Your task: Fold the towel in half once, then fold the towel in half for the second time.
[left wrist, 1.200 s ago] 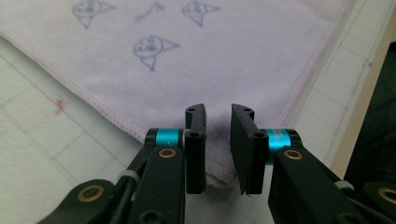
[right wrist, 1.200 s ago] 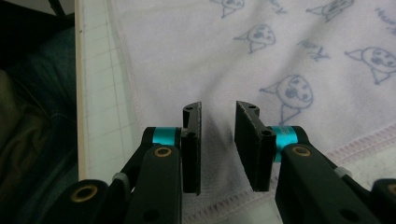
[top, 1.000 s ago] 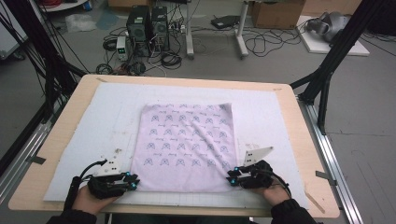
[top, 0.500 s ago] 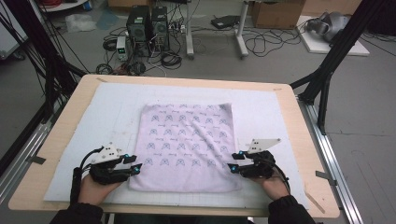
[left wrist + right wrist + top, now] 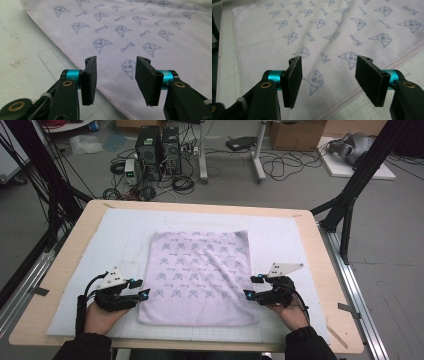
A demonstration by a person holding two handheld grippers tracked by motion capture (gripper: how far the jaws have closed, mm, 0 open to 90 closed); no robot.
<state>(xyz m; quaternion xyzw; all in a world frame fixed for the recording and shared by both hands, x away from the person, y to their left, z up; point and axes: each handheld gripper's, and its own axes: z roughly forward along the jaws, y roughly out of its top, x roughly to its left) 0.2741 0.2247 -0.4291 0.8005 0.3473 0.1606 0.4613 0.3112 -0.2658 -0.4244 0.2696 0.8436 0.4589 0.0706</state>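
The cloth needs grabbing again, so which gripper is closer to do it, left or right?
Probably the left gripper: its open jaws straddle the pink cloth at its hem. The right gripper, open too, sits just as near, so it is close.

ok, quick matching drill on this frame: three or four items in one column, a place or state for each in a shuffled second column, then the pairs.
1. left hand-held gripper
2. right hand-held gripper
3. cloth
4. white mat

a. spread flat, lilac with a blue print
b. open, at the cloth's right edge
c. lies under the cloth on the table
d. open, at the cloth's left edge

Pairs: 1-d, 2-b, 3-a, 4-c
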